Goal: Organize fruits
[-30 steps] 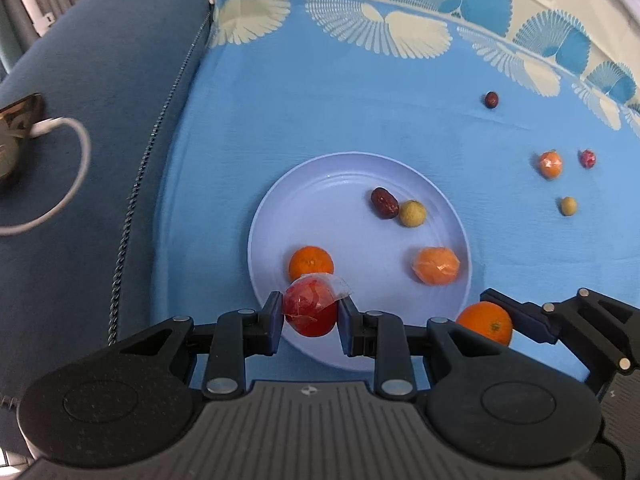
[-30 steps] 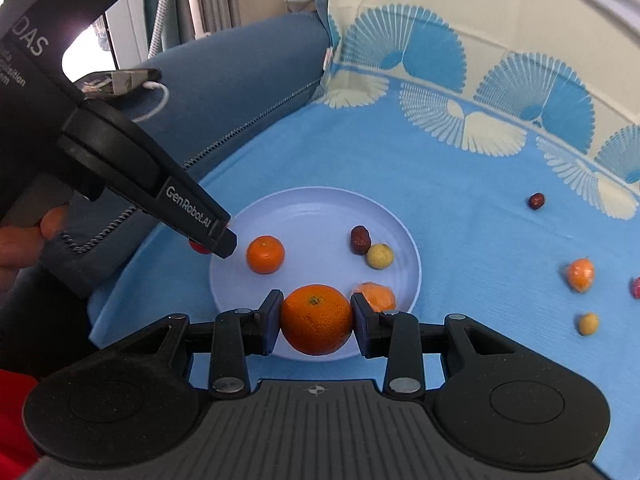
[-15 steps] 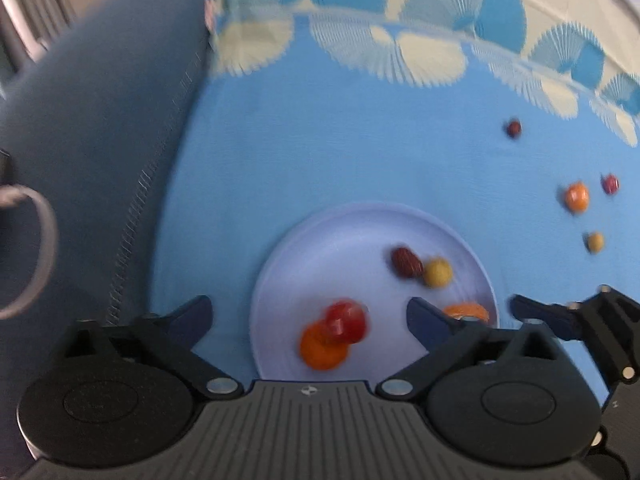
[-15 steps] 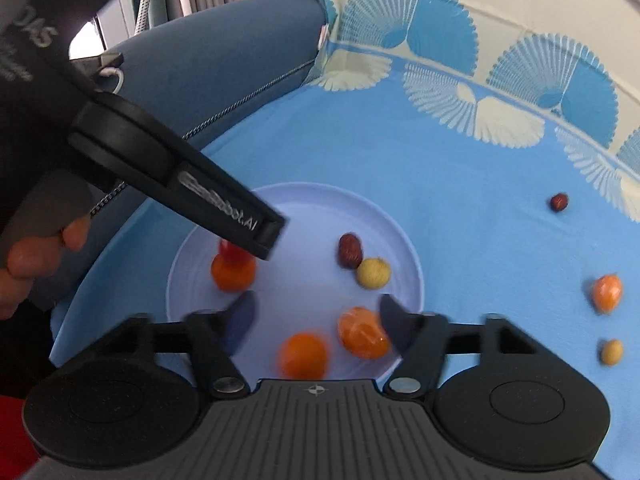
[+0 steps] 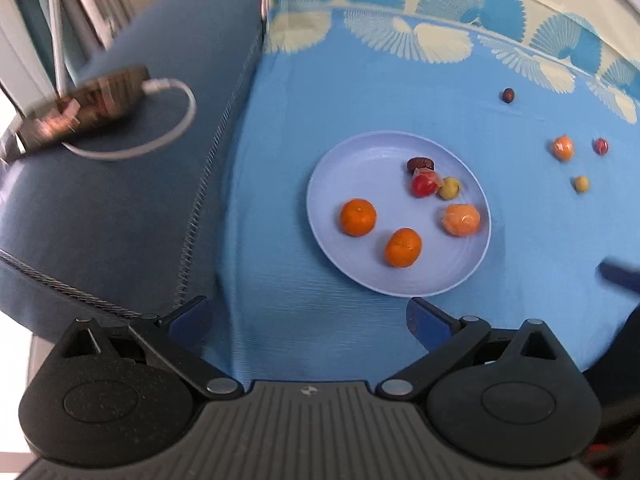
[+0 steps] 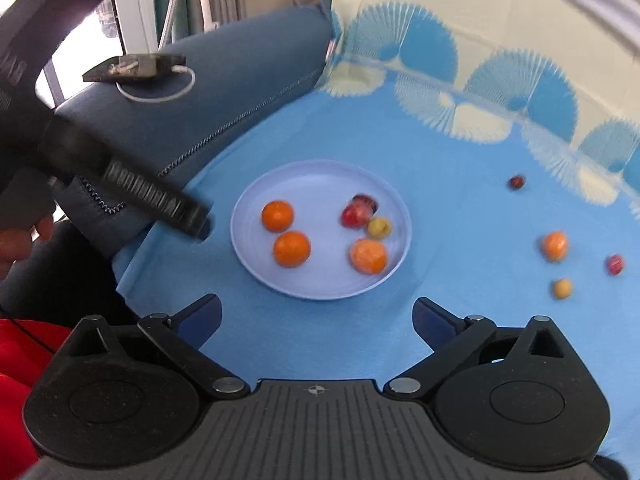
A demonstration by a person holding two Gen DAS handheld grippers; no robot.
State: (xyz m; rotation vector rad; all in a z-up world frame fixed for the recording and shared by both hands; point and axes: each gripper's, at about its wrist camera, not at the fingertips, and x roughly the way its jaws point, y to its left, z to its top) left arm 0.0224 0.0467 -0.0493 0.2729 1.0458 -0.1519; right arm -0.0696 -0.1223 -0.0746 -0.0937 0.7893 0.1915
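A pale blue plate (image 5: 360, 152) (image 6: 320, 176) lies on the blue cloth. It holds two oranges (image 5: 357, 217) (image 5: 403, 247), a wrapped orange fruit (image 5: 461, 219), a wrapped red fruit (image 5: 424, 184), a yellow-green fruit (image 5: 449, 188) and a dark date (image 5: 420, 164). Several small fruits lie loose on the cloth to the right: a dark date (image 5: 508, 95), a wrapped orange one (image 5: 563, 147), a red one (image 5: 601, 145) and a yellow one (image 5: 581, 183). My left gripper (image 5: 308, 320) is open and empty, pulled back short of the plate. My right gripper (image 6: 316, 316) is open and empty, also short of the plate.
A dark blue sofa cushion (image 5: 120, 200) borders the cloth on the left, with a phone (image 5: 84, 108) and a white cable (image 5: 168, 92) on it. The left gripper's body (image 6: 120, 184) crosses the right wrist view at left. A fan-patterned cloth edge (image 5: 440, 40) runs along the back.
Both grippers opened and let their fruit go onto the plate: the red wrapped fruit from the left, the orange from the right. Both grippers have pulled back and up from the plate.
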